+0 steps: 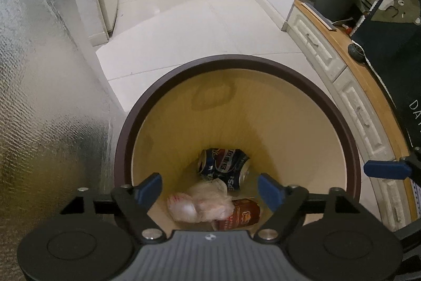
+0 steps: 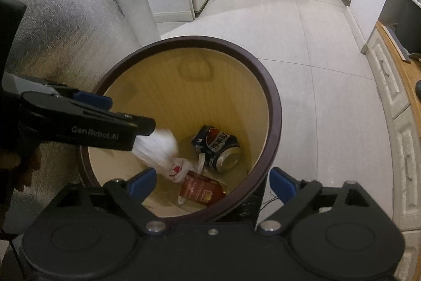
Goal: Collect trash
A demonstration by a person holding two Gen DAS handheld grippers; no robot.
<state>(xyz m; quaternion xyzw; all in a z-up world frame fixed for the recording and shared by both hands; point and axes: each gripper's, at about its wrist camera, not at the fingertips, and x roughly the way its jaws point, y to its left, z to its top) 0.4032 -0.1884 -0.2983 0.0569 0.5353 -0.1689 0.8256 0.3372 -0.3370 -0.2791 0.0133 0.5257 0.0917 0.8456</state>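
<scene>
Thin plastic bag [image 2: 168,152] is soft, light; we grasp its bunched top. Left gripper [image 1: 210,186], right gripper [image 2: 213,182]: jaws released, empty, over bin [image 2: 273,107].

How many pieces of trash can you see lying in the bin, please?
3. A crushed blue can towards the far side, a white plastic bag on the near left, and a red packet nearest the camera. Smaller bits may hide beneath them in the bin.

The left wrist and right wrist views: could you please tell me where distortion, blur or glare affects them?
Left wrist view: fisheye bends the cabinet edge; bin contents sharp. Right wrist view: white plastic bag blurred and overexposed; left gripper partly shadowed.
</scene>
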